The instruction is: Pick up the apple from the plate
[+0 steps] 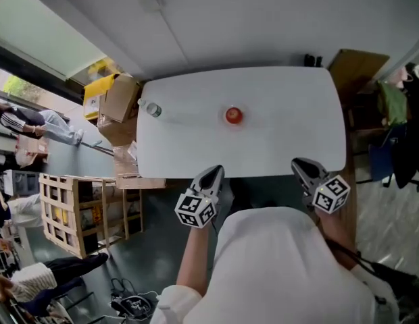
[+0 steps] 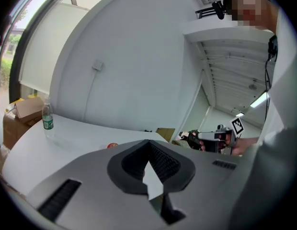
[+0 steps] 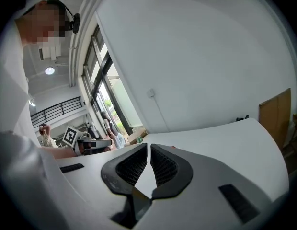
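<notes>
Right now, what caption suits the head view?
Left gripper and right gripper, jaws shut and empty, by the white table; red apple sits mid-table.

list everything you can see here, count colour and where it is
table: 1, white, centre
apple: 1, red, middle of the table
bottle: 1, clear with green label, table's left end
cardboard boxes: several, brown, off the table's left end
yellow box: 1, yellow, beside the cardboard boxes
wooden rack: 1, pale wood, floor at lower left
board: 1, brown, by the table's far right corner
other people: a few, left edge
left gripper: 1, grey, jaws shut, empty, at the table's near edge
right gripper: 1, grey, jaws shut, empty, at the table's near edge
</notes>
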A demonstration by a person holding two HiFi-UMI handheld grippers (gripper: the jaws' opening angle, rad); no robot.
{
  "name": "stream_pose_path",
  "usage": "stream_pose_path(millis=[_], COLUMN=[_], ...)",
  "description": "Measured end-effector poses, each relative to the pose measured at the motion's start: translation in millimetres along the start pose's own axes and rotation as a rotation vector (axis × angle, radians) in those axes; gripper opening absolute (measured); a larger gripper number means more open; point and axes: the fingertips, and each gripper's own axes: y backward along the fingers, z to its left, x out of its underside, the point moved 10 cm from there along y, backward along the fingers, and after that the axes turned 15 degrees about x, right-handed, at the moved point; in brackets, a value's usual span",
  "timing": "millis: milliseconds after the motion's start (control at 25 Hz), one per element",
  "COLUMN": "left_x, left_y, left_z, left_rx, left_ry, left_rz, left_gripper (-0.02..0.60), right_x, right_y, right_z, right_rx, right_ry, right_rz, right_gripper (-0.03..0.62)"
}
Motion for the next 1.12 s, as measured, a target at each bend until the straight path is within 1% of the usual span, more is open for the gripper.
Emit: stream_pose_path(millis=[200,400,560,800,1120], left_x=[-17,-22,-25,-27,-26], left_y=[-8,-13,-19,-37,-77], left_z=[36,66,85,104,117], left_rx=[0.055,0.115,0.153,0.173,0.176], left_ry=[-0.051,-0.105,-0.115,-0.124,-0.153], left_rz=[0.07,0.134,0.16,0.18,0.203], left_gripper=[0.002,0.002,0.002,0.002,0.002], right_x=[-5,1,6,6,4], right_y=[-21,-35,-44,-49,-63], right_z=[15,31,38,41,26], right_rx=[0.063,0.139,0.184,0.225,0.224], right_ry=[-0.027,-0.051,-0.069,-0.091,-0.111], right_rz=[-0.005,-0.007,-0.002,0.019,0.054], right_gripper=[0.046,0.046,0.046,0.046,0.046])
